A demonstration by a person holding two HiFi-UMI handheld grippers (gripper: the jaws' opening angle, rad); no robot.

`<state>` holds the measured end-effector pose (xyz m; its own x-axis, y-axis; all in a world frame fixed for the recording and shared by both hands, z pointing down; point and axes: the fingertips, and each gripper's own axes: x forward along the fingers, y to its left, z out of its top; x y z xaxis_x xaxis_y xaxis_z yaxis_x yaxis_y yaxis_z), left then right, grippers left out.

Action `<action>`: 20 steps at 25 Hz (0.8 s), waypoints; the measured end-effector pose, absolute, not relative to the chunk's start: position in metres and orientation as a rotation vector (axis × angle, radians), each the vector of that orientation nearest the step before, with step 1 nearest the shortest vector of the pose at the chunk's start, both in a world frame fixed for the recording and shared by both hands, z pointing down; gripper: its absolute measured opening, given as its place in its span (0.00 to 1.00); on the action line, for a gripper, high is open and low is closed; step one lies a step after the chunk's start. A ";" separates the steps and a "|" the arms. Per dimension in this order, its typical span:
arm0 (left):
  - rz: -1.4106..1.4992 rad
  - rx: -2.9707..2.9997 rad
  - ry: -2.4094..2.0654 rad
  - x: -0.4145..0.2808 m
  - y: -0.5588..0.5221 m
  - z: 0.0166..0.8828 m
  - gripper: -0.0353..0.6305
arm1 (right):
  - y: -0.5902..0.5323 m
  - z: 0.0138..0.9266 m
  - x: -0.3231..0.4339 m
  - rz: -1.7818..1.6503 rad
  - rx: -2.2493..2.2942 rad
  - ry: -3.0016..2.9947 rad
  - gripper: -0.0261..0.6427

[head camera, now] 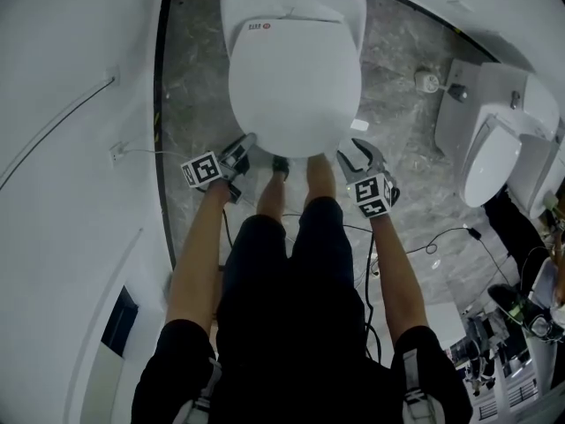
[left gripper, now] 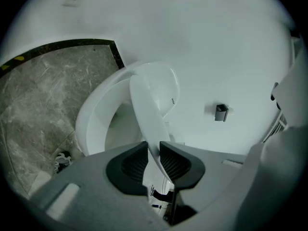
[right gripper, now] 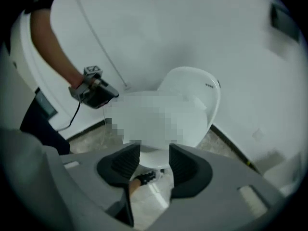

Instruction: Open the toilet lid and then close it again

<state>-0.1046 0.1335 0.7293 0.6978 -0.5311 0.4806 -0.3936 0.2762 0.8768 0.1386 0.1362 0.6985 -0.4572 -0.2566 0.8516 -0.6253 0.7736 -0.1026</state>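
The left gripper (head camera: 245, 144) is clamped on the edge of the toilet lid (head camera: 296, 87), holding it partly raised off the seat (left gripper: 94, 114). The right gripper (head camera: 360, 154) waits at the front rim with jaws apart, gripping nothing, probably ready to assist.

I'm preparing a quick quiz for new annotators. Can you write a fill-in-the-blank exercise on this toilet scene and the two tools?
1. The left tool grips the toilet lid by its ____.
2. The right tool has its jaws ____, pressing on nothing.
3. In the head view, a second toilet stands on the ____ side.

Missing words: edge; open; right.
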 end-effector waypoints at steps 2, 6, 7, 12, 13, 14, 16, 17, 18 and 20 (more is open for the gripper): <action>-0.142 1.343 -0.852 -0.104 0.130 0.722 0.18 | 0.139 0.689 0.130 0.296 0.581 -2.025 0.33; -0.211 1.332 -0.852 -0.104 0.122 0.709 0.17 | 0.147 0.685 0.115 0.088 0.460 -1.994 0.33; -0.229 1.325 -0.855 -0.104 0.120 0.705 0.17 | 0.148 0.685 0.111 0.055 0.442 -1.990 0.33; -0.269 1.323 -0.855 -0.104 0.109 0.691 0.17 | 0.136 0.678 0.094 -0.133 0.411 -1.953 0.33; -0.271 1.324 -0.853 -0.105 0.107 0.688 0.17 | 0.133 0.675 0.090 -0.147 0.409 -1.951 0.33; -0.274 1.322 -0.851 -0.105 0.107 0.685 0.17 | 0.131 0.673 0.086 -0.158 0.411 -1.950 0.33; -0.290 1.318 -0.850 -0.105 0.103 0.679 0.17 | 0.126 0.668 0.081 -0.177 0.423 -1.949 0.31; -0.304 1.317 -0.849 -0.105 0.100 0.675 0.17 | 0.123 0.667 0.079 -0.188 0.431 -1.948 0.29; -0.324 1.315 -0.845 -0.105 0.097 0.671 0.17 | 0.120 0.665 0.077 -0.200 0.442 -1.949 0.27; -0.385 1.298 -0.823 -0.103 0.090 0.659 0.17 | 0.116 0.662 0.075 -0.217 0.465 -1.956 0.25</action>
